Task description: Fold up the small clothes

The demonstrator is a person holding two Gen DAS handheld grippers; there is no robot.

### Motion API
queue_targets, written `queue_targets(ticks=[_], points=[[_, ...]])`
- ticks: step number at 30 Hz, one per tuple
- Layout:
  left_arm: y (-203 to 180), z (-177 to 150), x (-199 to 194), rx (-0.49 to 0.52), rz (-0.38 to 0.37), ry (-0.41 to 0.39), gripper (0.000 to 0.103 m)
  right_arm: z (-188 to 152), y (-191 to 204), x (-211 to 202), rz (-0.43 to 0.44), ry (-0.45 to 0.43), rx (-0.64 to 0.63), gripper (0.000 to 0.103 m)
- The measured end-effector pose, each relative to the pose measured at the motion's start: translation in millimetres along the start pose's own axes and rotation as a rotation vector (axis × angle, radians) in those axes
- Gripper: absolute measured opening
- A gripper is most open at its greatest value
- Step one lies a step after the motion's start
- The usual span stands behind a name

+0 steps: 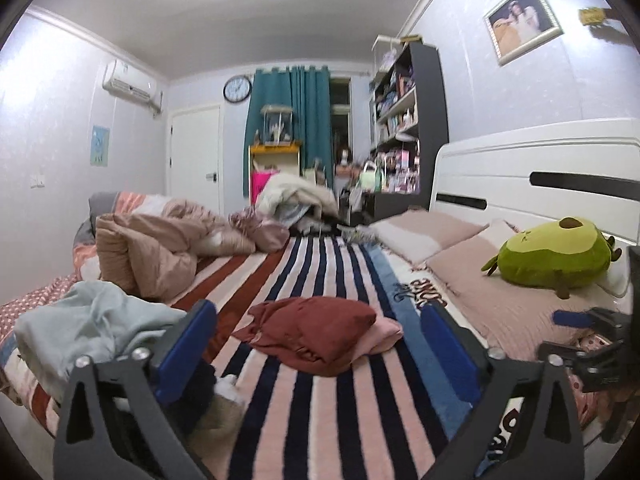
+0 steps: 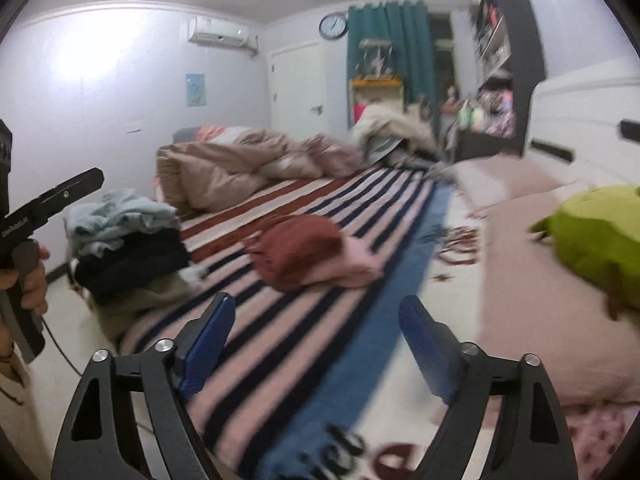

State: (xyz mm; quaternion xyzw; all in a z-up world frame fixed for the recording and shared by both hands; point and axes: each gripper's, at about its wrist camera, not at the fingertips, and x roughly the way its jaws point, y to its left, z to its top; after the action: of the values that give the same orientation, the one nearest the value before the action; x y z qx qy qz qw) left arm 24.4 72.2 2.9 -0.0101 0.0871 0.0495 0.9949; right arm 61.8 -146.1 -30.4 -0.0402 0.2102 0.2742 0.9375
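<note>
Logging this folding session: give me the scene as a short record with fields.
setting: bed with a striped blanket
folded stack: dark red garment lying on a pink garment, mid-blanket
unfolded pile: light blue garment on top of dark clothes, at the bed's left edge
left hand-held gripper: open, empty, pointed toward the folded stack
right hand-held gripper: open, empty, above the blanket
other items: green plush toy on the pillows; crumpled duvet at the far left

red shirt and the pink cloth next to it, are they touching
Touching. In the left wrist view the red shirt lies partly over the pink cloth, no gap between them.
</note>
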Motion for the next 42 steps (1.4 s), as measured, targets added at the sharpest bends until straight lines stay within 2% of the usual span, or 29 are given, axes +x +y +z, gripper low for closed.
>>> queue_targets(ticks=[4, 9, 10, 19, 42], points=[[-17, -20, -8, 0.012, 0.036, -0.015, 0.102, -25, -3, -37, -0.071, -0.053, -0.054, 0.098], [-27, -35, -12, 0.002, 0.019, -0.002, 0.102, -47, 9, -68, -0.133, -0.118, -0.097, 0.1], [-28, -37, -11, 0.003, 0.02, 0.004, 0.102, -49, 11, -73, -0.139, -0.129, -0.091, 0.103], [-33, -44, -13, -0.013, 0.005, 0.025, 0.102, -49, 17, -88, -0.12, -0.175, -0.051, 0.103], [-35, -49, -17, 0.0, 0.029, 0.035, 0.102, -52, 26, -86, -0.093, -0.184, -0.02, 0.103]])
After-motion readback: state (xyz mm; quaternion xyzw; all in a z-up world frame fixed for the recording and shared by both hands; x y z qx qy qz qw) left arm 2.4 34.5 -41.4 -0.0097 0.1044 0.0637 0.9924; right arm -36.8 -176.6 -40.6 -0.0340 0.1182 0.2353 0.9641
